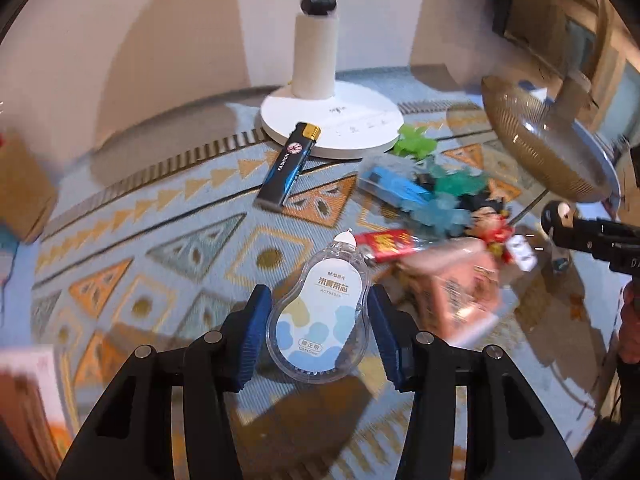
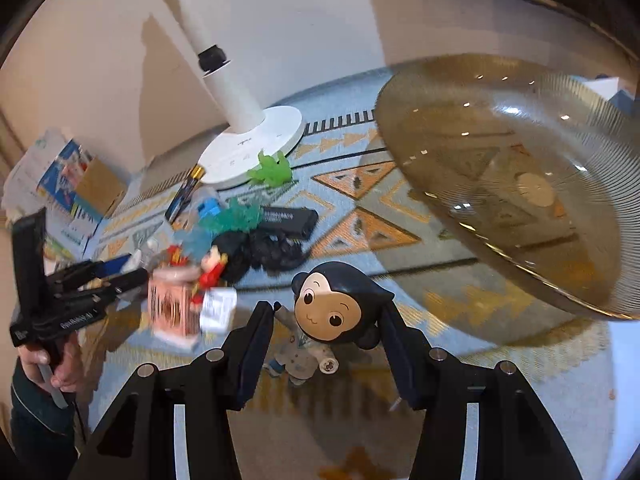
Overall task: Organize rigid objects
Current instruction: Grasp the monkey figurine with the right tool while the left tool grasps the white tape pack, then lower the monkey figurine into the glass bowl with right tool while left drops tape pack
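Observation:
My left gripper point(image 1: 316, 316) is shut on a clear correction tape dispenser point(image 1: 318, 322) and holds it above the patterned rug point(image 1: 160, 240). My right gripper point(image 2: 328, 320) is shut on a dark-haired doll figure point(image 2: 336, 304), held above the rug just left of a ribbed amber glass bowl point(image 2: 520, 176). A pile of small items lies on the rug: a black and blue lighter point(image 1: 288, 164), green and teal plastic pieces point(image 1: 416, 144), a red packet point(image 1: 384, 244), a pink box point(image 1: 456, 288) and a small red figure point(image 1: 492, 220).
A white fan base point(image 1: 332, 120) with its pole stands at the back by the wall. Cardboard boxes point(image 2: 80, 188) sit at the left. The bowl also shows in the left wrist view point(image 1: 548, 144) at the right. A black case point(image 2: 288, 220) lies in the pile.

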Action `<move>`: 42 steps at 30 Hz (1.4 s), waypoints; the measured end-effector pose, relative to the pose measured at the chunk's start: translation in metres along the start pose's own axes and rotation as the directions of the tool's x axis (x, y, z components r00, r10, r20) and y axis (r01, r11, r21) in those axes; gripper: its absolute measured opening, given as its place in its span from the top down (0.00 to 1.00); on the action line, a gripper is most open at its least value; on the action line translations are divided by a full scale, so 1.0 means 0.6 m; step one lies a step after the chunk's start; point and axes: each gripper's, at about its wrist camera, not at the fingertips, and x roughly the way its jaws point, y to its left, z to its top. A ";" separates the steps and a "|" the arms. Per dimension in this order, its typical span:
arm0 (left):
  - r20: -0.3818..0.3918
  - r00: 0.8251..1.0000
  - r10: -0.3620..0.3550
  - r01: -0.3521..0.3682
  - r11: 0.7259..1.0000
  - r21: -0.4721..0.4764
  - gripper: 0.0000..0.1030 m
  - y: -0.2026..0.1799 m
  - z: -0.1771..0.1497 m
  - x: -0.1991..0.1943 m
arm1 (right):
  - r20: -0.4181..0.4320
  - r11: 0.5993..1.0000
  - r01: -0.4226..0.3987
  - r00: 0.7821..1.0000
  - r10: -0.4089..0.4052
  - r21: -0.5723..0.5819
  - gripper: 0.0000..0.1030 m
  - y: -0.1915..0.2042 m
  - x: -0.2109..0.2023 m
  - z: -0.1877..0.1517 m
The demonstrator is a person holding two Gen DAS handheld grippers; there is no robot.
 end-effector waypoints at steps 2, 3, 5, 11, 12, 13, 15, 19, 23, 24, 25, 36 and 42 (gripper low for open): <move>-0.003 1.000 0.018 -0.019 0.998 -0.060 0.54 -0.011 -0.015 -0.026 | -0.007 0.999 -0.018 1.000 0.018 -0.031 0.49 -0.006 -0.021 -0.012; -0.002 1.000 0.020 -0.020 0.996 -0.085 0.54 -0.015 -0.022 -0.035 | -0.009 0.998 -0.019 1.000 0.018 -0.056 0.49 -0.007 -0.029 -0.017; -0.002 1.000 0.025 -0.025 0.991 -0.133 0.54 -0.024 -0.040 -0.049 | -0.033 0.990 -0.017 0.999 0.013 -0.143 0.49 -0.007 -0.043 -0.035; 0.001 0.992 0.123 -0.121 0.980 -0.160 0.54 -0.077 -0.081 -0.060 | -0.113 0.958 -0.039 0.994 0.007 -0.283 0.48 -0.014 -0.041 -0.081; 0.001 0.991 0.134 -0.132 0.978 -0.163 0.54 -0.084 -0.085 -0.059 | -0.117 0.957 -0.041 0.993 0.008 -0.287 0.49 -0.017 -0.037 -0.083; 0.001 0.990 0.144 -0.142 0.976 -0.167 0.54 -0.090 -0.088 -0.058 | -0.117 0.959 -0.047 0.993 0.014 -0.281 0.49 -0.020 -0.035 -0.086; -0.004 0.989 0.149 -0.147 0.973 -0.179 0.54 -0.098 -0.096 -0.052 | -0.122 0.967 -0.070 0.992 0.041 -0.247 0.49 -0.029 -0.034 -0.086; -0.003 0.989 0.149 -0.147 0.969 -0.197 0.54 -0.111 -0.107 -0.045 | -0.126 0.988 -0.074 0.990 0.057 -0.137 0.32 -0.037 -0.032 -0.090; 0.010 0.989 0.150 -0.145 0.968 -0.206 0.54 -0.127 -0.113 -0.045 | -0.104 0.994 0.015 0.994 -0.026 -0.109 0.32 -0.012 -0.024 -0.102; 0.009 0.988 0.152 -0.147 0.968 -0.202 0.54 -0.134 -0.116 -0.045 | -0.092 0.990 0.066 0.993 -0.078 -0.127 0.33 0.001 -0.019 -0.105; 0.009 0.988 0.157 -0.152 0.969 -0.196 0.54 -0.139 -0.117 -0.045 | -0.074 0.983 0.112 0.990 -0.123 -0.143 0.42 0.010 -0.016 -0.107; 0.145 0.977 0.157 -0.144 0.985 -0.095 0.54 -0.213 -0.066 -0.113 | 0.111 0.952 0.215 0.974 -0.195 -0.219 0.53 0.039 -0.090 -0.083; 0.172 0.983 -0.065 0.075 0.996 -0.049 0.54 -0.251 0.029 -0.131 | 0.298 0.905 0.345 0.916 -0.267 -0.248 0.53 0.042 -0.170 -0.049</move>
